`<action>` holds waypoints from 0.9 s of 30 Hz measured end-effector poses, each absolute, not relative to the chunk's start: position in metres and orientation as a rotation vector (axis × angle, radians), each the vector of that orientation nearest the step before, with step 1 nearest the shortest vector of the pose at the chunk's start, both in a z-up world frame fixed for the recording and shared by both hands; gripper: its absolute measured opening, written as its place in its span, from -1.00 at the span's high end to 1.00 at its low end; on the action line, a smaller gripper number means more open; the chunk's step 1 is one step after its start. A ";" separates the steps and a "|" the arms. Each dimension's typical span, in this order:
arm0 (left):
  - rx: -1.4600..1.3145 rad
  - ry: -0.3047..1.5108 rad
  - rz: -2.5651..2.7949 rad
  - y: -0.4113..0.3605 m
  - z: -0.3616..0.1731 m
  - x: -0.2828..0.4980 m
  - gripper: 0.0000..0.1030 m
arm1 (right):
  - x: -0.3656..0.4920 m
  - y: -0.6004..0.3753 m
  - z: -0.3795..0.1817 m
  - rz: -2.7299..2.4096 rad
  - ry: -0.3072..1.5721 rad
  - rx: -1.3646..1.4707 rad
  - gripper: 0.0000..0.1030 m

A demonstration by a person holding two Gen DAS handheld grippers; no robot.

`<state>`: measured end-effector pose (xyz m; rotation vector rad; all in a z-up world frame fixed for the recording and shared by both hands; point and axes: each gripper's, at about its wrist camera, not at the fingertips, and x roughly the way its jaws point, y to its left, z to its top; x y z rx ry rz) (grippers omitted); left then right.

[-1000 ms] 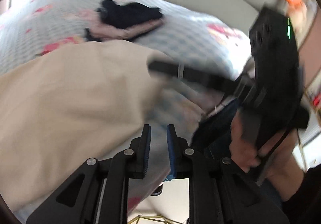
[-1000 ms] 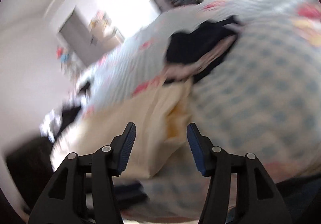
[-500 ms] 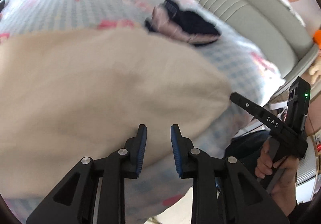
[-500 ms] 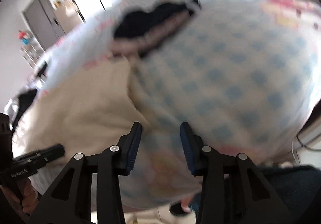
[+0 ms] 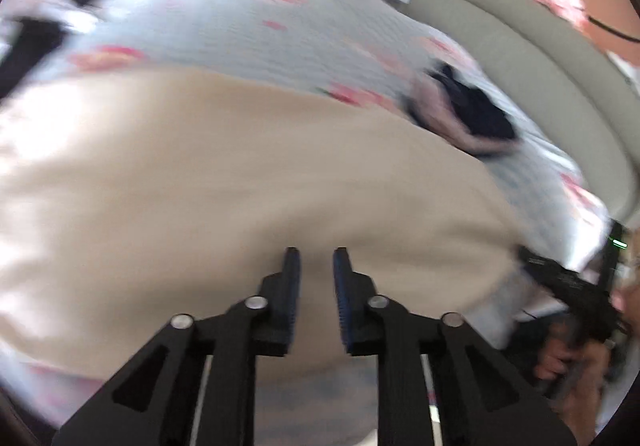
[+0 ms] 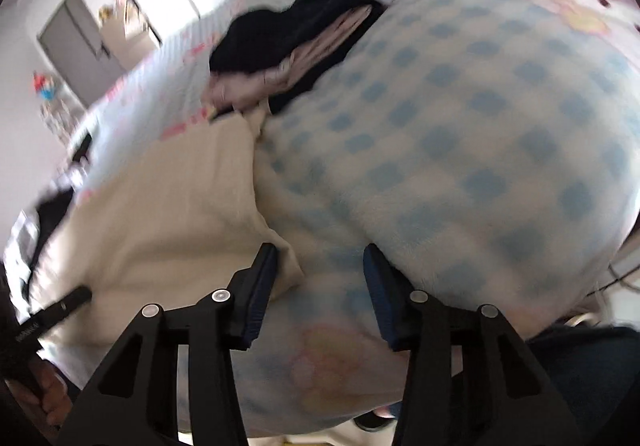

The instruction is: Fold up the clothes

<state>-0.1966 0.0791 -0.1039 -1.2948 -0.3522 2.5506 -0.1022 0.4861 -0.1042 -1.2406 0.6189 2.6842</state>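
Looks like the grab-the-edge step: left gripper (image 5: 316,266) has its jaws narrowly apart and closing over the cream garment (image 5: 224,182) spread just ahead, right gripper (image 6: 320,266) is opening with that garment's corner at its left jaw, so next they'd need to pinch the hem.

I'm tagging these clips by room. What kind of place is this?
Most likely a home bedroom: a bed under a blue-checked blanket, a padded grey headboard, and a grey door behind.
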 end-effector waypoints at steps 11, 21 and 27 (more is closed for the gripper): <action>-1.455 -0.428 2.699 -0.020 -0.121 -0.173 0.60 | -0.129 0.443 -0.107 2.677 0.395 -1.357 -0.13; -1.487 -0.582 2.892 -0.105 -0.117 -0.164 0.59 | -0.137 0.433 -0.098 2.795 0.536 -1.279 -0.34; -1.499 -0.706 3.000 -0.135 -0.104 -0.147 0.56 | -0.153 0.411 -0.120 2.697 0.404 -1.419 -0.48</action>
